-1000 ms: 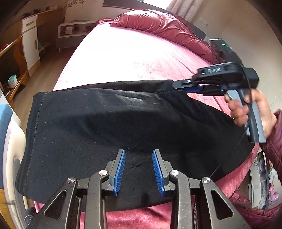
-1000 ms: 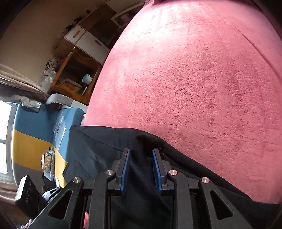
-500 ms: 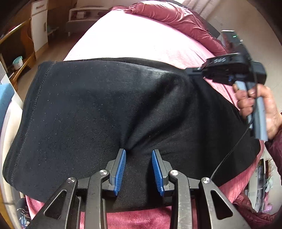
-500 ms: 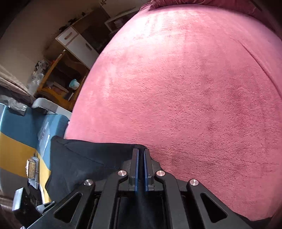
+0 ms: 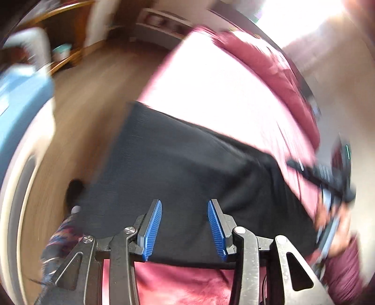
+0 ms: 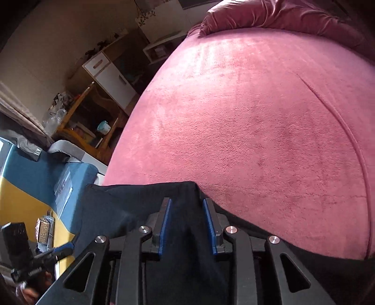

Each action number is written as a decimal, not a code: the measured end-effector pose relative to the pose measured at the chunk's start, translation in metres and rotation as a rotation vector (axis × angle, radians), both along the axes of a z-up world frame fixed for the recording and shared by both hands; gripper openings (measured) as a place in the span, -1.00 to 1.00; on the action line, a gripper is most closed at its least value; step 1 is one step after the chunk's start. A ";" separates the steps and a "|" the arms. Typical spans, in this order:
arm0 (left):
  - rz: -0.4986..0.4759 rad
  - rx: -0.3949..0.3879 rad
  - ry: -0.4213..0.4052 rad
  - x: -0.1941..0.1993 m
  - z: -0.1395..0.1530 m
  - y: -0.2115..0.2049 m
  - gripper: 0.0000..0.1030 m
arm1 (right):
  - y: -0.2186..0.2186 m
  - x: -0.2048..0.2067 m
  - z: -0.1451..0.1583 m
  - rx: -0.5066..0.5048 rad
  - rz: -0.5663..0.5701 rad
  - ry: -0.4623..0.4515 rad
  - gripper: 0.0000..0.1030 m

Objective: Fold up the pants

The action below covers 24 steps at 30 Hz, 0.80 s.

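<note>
The black pants (image 5: pixel 187 164) lie folded near the foot edge of the pink bed (image 5: pixel 211 89). The left wrist view is motion-blurred. My left gripper (image 5: pixel 184 211) is open, its blue pads over the near edge of the pants, holding nothing. My right gripper (image 6: pixel 187 208) is open, its jaws either side of the pants' far edge (image 6: pixel 150 199). The right gripper also shows at the right in the left wrist view (image 5: pixel 328 178), beside the pants' right end.
A crumpled pink duvet (image 6: pixel 281 16) lies at the head of the bed. Wooden floor (image 5: pixel 89 98), a wooden shelf and white cabinet (image 6: pixel 105 72) stand to the left. A blue and yellow object (image 6: pixel 28 183) sits beside the bed's foot.
My right gripper, shut on the pants' edge half a second ago, has opened. The left gripper, open throughout, has swung left and back, so the view now blurs and shows floor.
</note>
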<state>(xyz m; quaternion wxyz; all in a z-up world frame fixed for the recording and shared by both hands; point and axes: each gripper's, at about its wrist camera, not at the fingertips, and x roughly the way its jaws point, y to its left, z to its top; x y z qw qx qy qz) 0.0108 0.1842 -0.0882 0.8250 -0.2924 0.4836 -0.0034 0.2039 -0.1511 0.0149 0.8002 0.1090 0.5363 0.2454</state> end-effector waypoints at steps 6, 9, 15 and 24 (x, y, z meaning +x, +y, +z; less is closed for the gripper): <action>0.204 -0.058 0.054 -0.047 -0.006 0.078 -0.18 | 0.015 -0.075 0.001 -0.028 0.089 -0.022 -0.22; 0.238 -0.141 0.093 -0.061 -0.022 0.090 -0.18 | 0.022 -0.106 -0.013 -0.039 0.107 0.011 -0.22; 0.235 -0.265 0.156 -0.054 -0.055 0.081 -0.18 | 0.028 -0.140 -0.033 -0.082 0.105 0.044 -0.22; 0.265 -0.313 0.179 -0.044 -0.081 0.078 -0.47 | 0.030 -0.159 -0.045 -0.116 0.105 0.074 -0.22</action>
